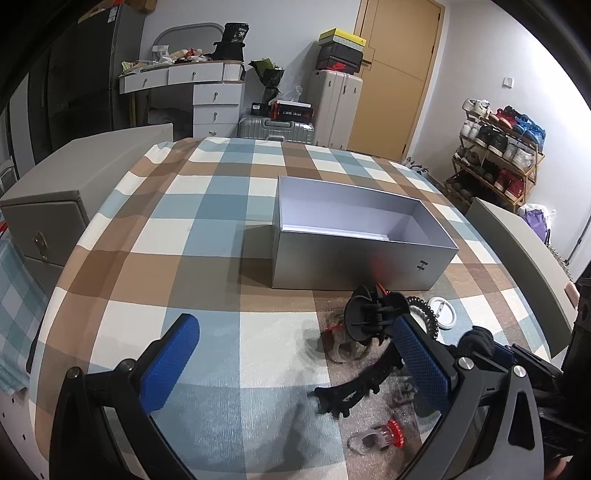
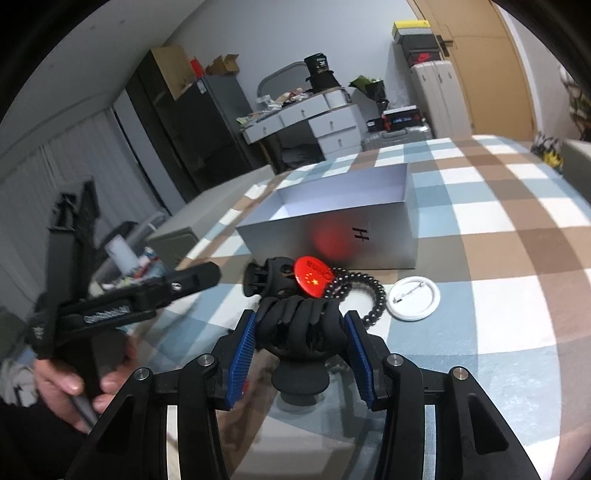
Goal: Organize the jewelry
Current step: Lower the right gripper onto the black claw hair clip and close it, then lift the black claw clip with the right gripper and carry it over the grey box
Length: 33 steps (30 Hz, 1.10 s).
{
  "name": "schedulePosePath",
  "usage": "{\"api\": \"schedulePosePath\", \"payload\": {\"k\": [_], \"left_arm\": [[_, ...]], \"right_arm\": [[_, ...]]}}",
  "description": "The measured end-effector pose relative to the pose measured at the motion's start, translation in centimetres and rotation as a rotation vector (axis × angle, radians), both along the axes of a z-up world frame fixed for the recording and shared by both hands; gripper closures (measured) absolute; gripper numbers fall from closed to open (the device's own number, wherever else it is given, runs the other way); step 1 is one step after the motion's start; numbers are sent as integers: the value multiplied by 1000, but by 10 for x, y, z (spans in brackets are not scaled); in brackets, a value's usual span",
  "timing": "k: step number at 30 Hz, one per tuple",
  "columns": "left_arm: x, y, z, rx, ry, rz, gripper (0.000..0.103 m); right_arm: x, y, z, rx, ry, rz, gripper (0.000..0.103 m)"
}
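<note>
right gripper point(image 2: 300, 345): squeezes a black hair claw point(image 2: 299, 328) just above the checked cloth point(image 2: 498, 295) | left gripper point(image 1: 295, 360): wide open, holds nothing | next: red badge point(image 2: 313, 277), black bead bracelet point(image 2: 364, 295), white badge point(image 2: 413, 297) on the cloth | far: silver box point(image 2: 332, 236), top open, nothing seen inside

An "H"-like mark was printed in black on the side of the silver box point(image 1: 354, 264). "China", seen upside down, with yellow stars, was read on the red badge point(image 2: 313, 277). The number "30" was made out on the black bag point(image 1: 235, 35) atop the dresser
</note>
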State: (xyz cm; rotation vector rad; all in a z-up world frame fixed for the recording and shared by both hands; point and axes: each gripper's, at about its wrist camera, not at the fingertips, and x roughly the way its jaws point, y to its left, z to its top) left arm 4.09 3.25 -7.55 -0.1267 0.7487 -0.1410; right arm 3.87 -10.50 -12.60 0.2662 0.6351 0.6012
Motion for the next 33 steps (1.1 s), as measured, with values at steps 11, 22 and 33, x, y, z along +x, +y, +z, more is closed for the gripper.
{"api": "schedulePosePath", "payload": {"k": [11, 22, 33], "left_arm": [[-1, -4, 5, -3, -18, -19, 1], [22, -34, -2, 45, 39, -194, 1], [35, -29, -22, -53, 132, -250, 33]], "right_arm": [[8, -44, -4, 225, 73, -20, 56], [5, -46, 9, 198, 23, -32, 56], [6, -48, 7, 188, 39, -33, 56]]}}
